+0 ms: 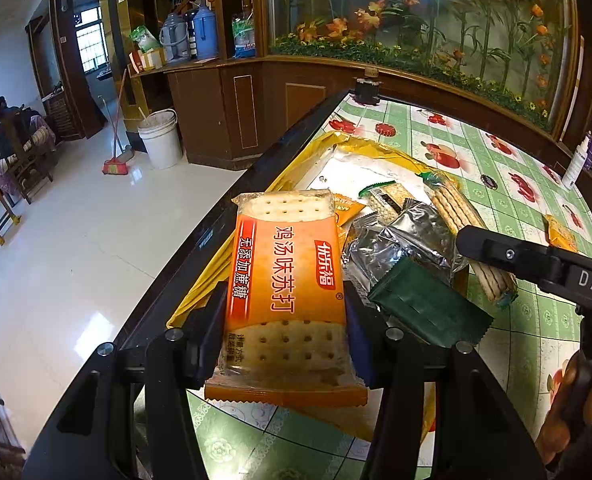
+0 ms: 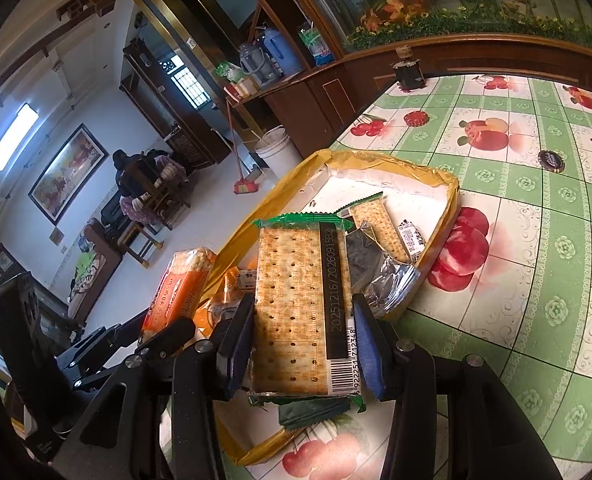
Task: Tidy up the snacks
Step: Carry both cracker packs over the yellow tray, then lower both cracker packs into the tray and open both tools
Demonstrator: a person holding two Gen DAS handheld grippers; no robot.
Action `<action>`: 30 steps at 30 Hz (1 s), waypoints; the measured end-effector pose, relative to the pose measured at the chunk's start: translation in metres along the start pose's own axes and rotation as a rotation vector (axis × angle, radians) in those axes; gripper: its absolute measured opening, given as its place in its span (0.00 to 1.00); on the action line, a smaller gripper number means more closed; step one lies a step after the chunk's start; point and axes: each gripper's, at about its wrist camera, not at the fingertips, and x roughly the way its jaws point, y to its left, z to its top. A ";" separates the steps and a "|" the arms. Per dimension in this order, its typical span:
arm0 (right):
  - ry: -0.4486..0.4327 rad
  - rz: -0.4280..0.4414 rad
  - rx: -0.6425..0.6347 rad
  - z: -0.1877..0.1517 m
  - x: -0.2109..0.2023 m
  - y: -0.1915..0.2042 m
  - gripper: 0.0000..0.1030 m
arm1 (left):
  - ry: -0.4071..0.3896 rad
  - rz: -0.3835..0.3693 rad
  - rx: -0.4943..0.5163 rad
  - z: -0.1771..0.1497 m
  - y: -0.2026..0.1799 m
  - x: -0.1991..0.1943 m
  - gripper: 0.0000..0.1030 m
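Pinching 1 cracker pack each, left gripper [image 1: 284, 316] jaws hold orange pack [image 1: 286, 280], right gripper [image 2: 301, 344] jaws green pack [image 2: 299, 312].

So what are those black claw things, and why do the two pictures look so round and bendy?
They are grabbers a person holds, one per hand, each carrying a wide-eyed camera, which bends the picture. One picture looks along the left gripper, which squeezes an orange cracker pack. The other looks along the right gripper, squeezing a green-edged cracker pack. Below sits a yellow-rimmed box with more snacks inside, on a table with a green fruit-patterned cloth.
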 end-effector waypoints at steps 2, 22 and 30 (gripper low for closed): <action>0.005 -0.001 0.005 0.001 0.005 -0.002 0.46 | 0.007 0.001 0.001 0.000 0.000 0.004 0.51; 0.022 -0.050 -0.045 0.026 0.044 0.000 0.50 | 0.063 -0.025 -0.037 0.006 0.000 0.028 0.53; -0.003 -0.054 -0.051 0.027 0.031 0.004 0.67 | 0.010 -0.011 -0.039 0.011 0.000 0.007 0.71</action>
